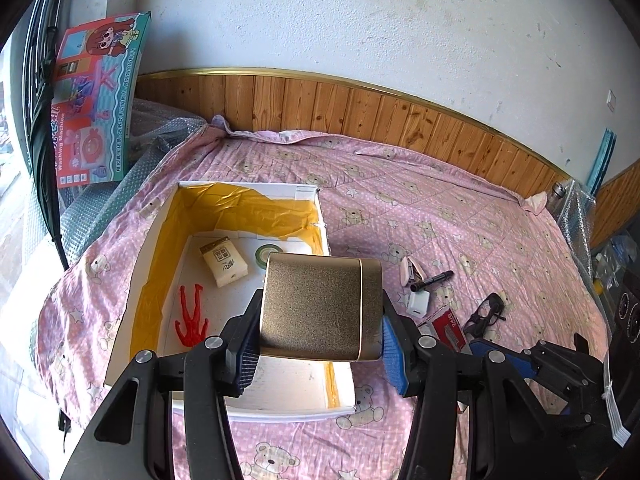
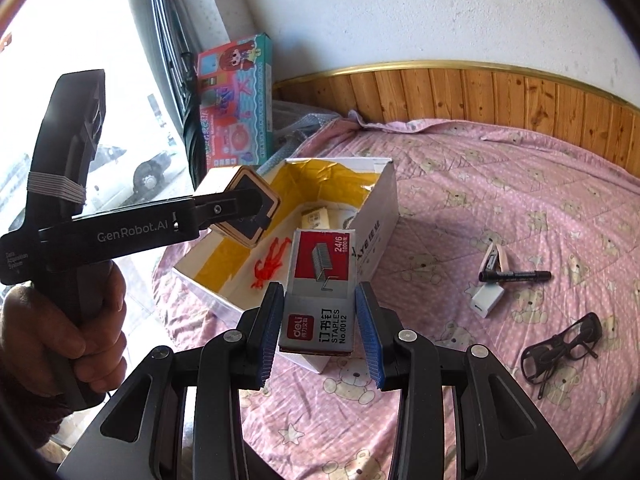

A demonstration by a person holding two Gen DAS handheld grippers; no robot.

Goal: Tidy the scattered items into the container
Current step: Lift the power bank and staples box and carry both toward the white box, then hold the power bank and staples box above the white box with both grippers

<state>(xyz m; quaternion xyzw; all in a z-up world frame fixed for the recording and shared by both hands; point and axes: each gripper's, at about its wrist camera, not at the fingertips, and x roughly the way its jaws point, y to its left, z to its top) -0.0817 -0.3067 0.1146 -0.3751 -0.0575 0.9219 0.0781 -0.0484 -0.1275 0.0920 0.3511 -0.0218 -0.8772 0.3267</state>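
My left gripper (image 1: 320,320) is shut on a gold speckled case (image 1: 320,304) and holds it above the white box with yellow lining (image 1: 160,240). A tissue pack (image 1: 224,262), a green tape roll (image 1: 267,254) and a red figure (image 1: 190,316) lie inside. In the right wrist view my right gripper (image 2: 318,320) is shut on a red and grey staples box (image 2: 320,272), raised beside the box's near corner (image 2: 376,216). A pink stapler (image 2: 494,258), a black marker (image 2: 516,276), a white cube (image 2: 488,298) and black glasses (image 2: 564,348) lie on the pink bedspread.
A toy washing-machine carton (image 1: 96,100) and a black umbrella (image 1: 40,120) lean at the far left beside bubble wrap (image 1: 100,200). Wooden panelling (image 1: 360,108) runs behind the bed. A hand (image 2: 92,320) holds the left gripper's handle.
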